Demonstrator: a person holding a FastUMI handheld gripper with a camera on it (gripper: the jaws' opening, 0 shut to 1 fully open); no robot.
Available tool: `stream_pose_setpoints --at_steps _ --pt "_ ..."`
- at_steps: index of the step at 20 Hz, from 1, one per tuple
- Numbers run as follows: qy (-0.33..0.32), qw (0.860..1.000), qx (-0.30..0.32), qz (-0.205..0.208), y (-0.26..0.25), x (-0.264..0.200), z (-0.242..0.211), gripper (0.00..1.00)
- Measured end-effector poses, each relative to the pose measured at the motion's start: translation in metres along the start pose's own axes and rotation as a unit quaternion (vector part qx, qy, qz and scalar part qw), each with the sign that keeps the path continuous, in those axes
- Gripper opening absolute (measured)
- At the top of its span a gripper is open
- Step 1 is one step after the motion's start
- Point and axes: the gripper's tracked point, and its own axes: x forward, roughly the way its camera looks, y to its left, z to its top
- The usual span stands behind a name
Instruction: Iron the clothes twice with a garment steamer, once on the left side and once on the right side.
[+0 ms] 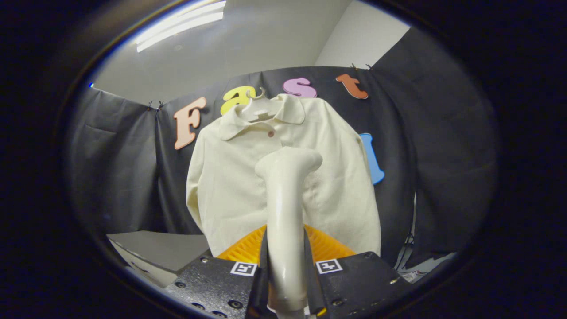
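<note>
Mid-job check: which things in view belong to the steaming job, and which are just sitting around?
For the job:
- garment steamer, clamped between the fingers of the hand-held gripper
- cream shirt, on a hanger beyond the steamer

Just there:
- orange ribbed object behind the fingers, below the shirt
- grey surface beside the fingers

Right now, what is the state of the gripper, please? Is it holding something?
Gripper: shut on the garment steamer, both fingers pressing its handle; the steamer head points at the hanging shirt.
</note>
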Motion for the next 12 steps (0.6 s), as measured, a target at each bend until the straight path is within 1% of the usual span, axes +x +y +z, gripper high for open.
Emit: stream_pose_setpoints --at_steps 3,6,8,10,12 --pt "-0.013 1.0 -0.012 -0.007 -0.012 0.025 0.031 0.34" --pt "-0.025 1.0 -0.011 -0.013 -0.028 0.049 0.052 0.34" --pt "-0.018 1.0 -0.012 -0.013 -0.037 0.059 0.054 0.34" --pt "-0.016 0.999 -0.03 -0.018 -0.046 0.068 0.053 0.34" --pt "-0.009 0.999 -0.032 -0.011 -0.05 0.073 0.046 0.34"
